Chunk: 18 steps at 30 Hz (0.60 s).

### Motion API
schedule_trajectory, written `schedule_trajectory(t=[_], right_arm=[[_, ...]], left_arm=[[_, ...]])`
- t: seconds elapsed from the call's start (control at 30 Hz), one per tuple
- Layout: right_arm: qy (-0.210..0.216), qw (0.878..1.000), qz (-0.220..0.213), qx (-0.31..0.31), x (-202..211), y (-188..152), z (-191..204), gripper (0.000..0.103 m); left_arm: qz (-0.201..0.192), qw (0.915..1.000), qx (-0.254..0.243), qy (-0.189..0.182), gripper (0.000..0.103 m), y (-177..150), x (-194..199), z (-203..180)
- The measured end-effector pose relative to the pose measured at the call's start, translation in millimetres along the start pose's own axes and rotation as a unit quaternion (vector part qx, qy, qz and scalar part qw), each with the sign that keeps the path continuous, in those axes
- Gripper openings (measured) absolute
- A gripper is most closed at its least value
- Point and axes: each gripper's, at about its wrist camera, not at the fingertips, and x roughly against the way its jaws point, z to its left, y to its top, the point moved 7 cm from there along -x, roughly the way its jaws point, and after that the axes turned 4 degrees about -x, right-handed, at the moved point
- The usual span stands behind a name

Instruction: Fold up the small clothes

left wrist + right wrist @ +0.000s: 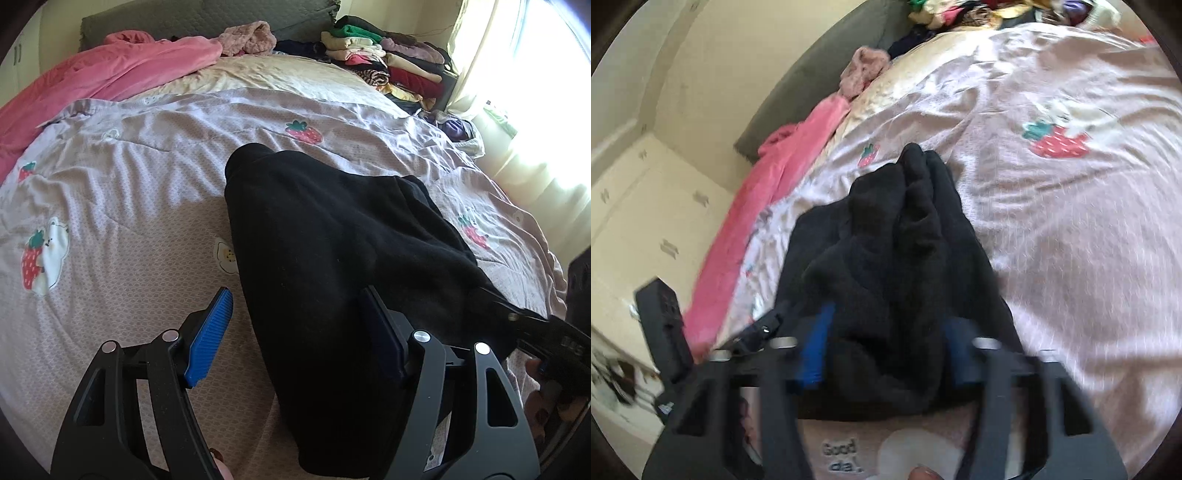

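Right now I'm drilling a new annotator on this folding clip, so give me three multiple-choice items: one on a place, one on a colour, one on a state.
1. Where does the stack of folded clothes lie?
A. at the far end of the bed, by the window
B. on the floor
C. under the pink blanket

2. What colour is the garment being folded?
A. white
B. black
C. green

3. How does the left gripper stand?
A. shut on the quilt
B. out of view
C. open, jaws apart

Key:
1. A, the pile sits at the bed's far corner beside the bright curtain.
2. B, the black garment lies on the strawberry quilt.
3. C, the left gripper shows a wide gap between its blue pads, with the garment lying between them; the right gripper has bunched black fabric between its fingers.
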Motion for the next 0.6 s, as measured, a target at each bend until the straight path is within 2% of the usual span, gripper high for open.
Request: schedule_trajectory(t=[0.03, 0.13, 0.27, 0.37, 0.43, 0.53, 0.6], right_arm=[[-0.003, 1.000, -0.002, 0.007, 2.1, -1.1, 0.6, 0.027], [-0.015, 0.999, -0.023, 0.039, 12.3, -1.2, 10.3, 0.021], [-0.029, 0.995, -0.057, 0.074, 29.6, 4.9, 18.1, 0.021], [-0.068, 0.993, -0.047, 0.081, 21.6, 3.4, 6.3, 0.021], [-0.089, 0.993, -0.023, 0.069, 10.6, -3.5, -8.4, 0.030], [-0.093, 0.994, -0.027, 0.056, 11.8, -3.1, -15.3, 0.040], [-0.099, 0.993, -0.031, 0.060, 12.7, -4.5, -14.8, 0.042]], left_arm=[[-0.001, 1.0000, -0.004, 0.001, 0.062, 0.5, 0.4, -1.2], [-0.001, 1.0000, -0.007, -0.003, 0.062, 1.5, 2.3, -4.9], [-0.001, 0.9998, -0.008, -0.017, 0.062, 1.9, 6.5, -10.7], [0.002, 0.9996, -0.011, -0.024, 0.063, 1.2, 4.8, -16.6], [0.007, 0.9996, -0.012, -0.023, 0.063, -1.3, 0.2, -18.1], [0.008, 0.9996, -0.003, -0.025, 0.064, -3.7, -1.7, -17.8], [0.007, 0.9996, -0.001, -0.026, 0.064, -4.0, -0.8, -17.3]])
